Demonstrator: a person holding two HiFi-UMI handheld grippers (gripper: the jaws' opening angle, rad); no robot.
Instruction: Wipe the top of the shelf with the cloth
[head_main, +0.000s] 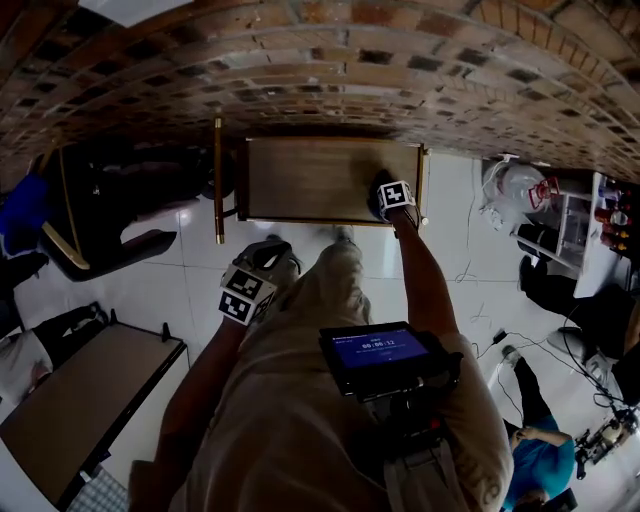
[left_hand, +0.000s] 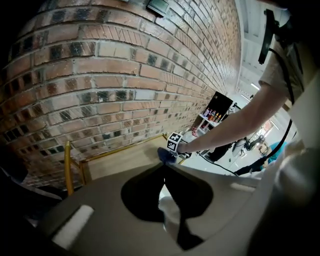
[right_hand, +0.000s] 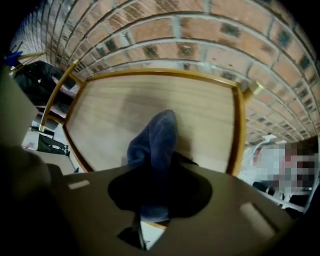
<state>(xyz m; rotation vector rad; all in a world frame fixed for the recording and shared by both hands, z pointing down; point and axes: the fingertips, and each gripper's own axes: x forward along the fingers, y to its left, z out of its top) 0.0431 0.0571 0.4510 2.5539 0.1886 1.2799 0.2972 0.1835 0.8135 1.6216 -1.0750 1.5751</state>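
Note:
The shelf top (head_main: 320, 180) is a pale wooden panel in a gold frame against the brick wall. My right gripper (head_main: 393, 203) rests on its right front part, shut on a dark blue cloth (right_hand: 156, 142) that lies bunched on the wood (right_hand: 115, 110) ahead of the jaws. In its own view the right gripper (right_hand: 159, 172) clamps the cloth's near end. My left gripper (head_main: 252, 287) hangs off the shelf beside the person's leg, over the white floor. Seen in the left gripper view, the left gripper (left_hand: 163, 170) has its jaws together with nothing between them, and the cloth (left_hand: 164, 155) and shelf top (left_hand: 125, 161) lie ahead.
A brick wall (head_main: 330, 70) backs the shelf. A black chair (head_main: 110, 200) stands left of it, and a low wooden table (head_main: 80, 400) at the lower left. A white rack with bottles (head_main: 595, 225), floor cables (head_main: 480, 300) and a crouching person (head_main: 540, 455) are to the right.

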